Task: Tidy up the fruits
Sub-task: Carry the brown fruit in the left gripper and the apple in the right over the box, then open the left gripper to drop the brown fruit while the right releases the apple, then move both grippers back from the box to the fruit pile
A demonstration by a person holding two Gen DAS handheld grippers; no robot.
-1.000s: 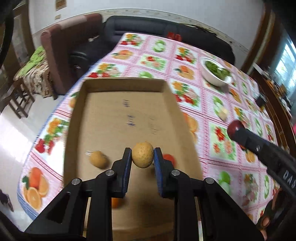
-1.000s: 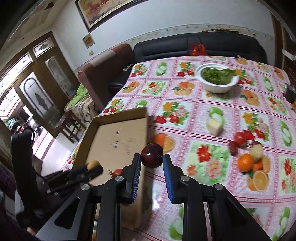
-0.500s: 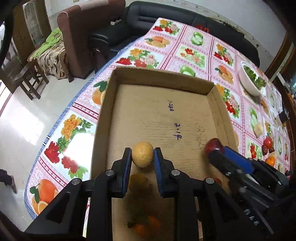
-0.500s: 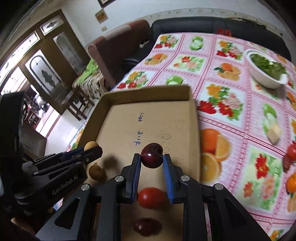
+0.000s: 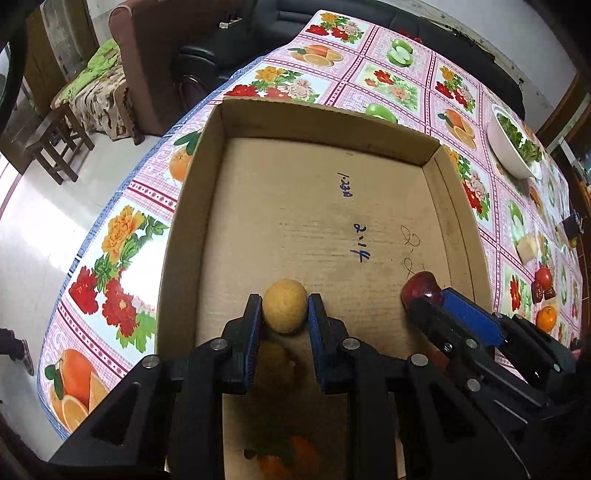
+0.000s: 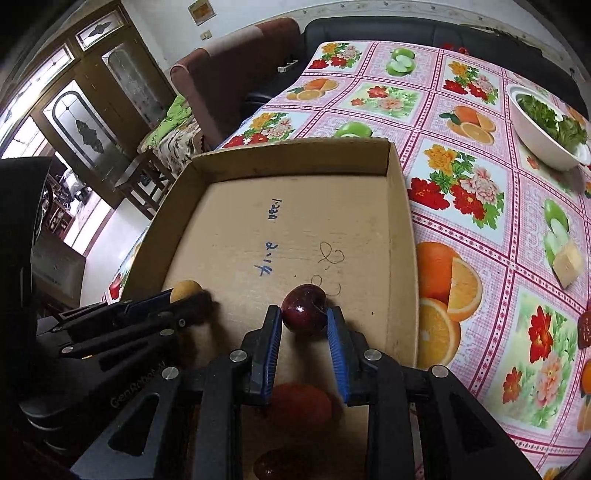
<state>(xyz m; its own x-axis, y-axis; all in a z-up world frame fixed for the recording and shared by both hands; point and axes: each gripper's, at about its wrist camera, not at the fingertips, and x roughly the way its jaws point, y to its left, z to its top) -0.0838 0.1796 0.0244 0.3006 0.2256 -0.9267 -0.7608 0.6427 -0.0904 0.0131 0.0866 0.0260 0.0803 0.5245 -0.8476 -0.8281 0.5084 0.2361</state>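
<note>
Left wrist view: looks steeply down into a shallow cardboard box (image 5: 325,125), with the left gripper (image 5: 284,314) pinched narrow on a tan round fruit (image 5: 284,308) low over the box floor. Held there, most likely, for setting down beside a dull yellowish fruit (image 5: 275,358) of the same look, lying blurred just under the jaws. Seems to be sorting like with like – pale ones to this side, red ones to the other. Cannot tell whether the tan fruit touches the cardboard yet.

From the right wrist view, much the same on the other side: the right gripper (image 6: 304,317) narrow around a dark red fruit (image 6: 304,308), stem dimple up, pads against both its flanks. Has just begun easing open a shade, fruit between the pads, so probably at the point of release. Just below it, a red fruit (image 6: 299,404) and a darker one (image 6: 271,469) on the box floor, which explains the chosen spot. Both grippers side by side and near each other, so some care needed not to knock fingers together.

Underneath, a glossy tablecloth (image 5: 110,258) printed with flowers, oranges and green apples – slick, so liable to let the box slide if nudged. More loose fruit (image 5: 543,277) waiting well off to the right, and a white bowl of greens (image 6: 546,133) further back. Around the table: a black sofa (image 6: 388,33), a brown armchair (image 5: 147,55), a wooden stool (image 5: 55,144), glazed wooden doors (image 6: 74,122) and a pale tiled floor
</note>
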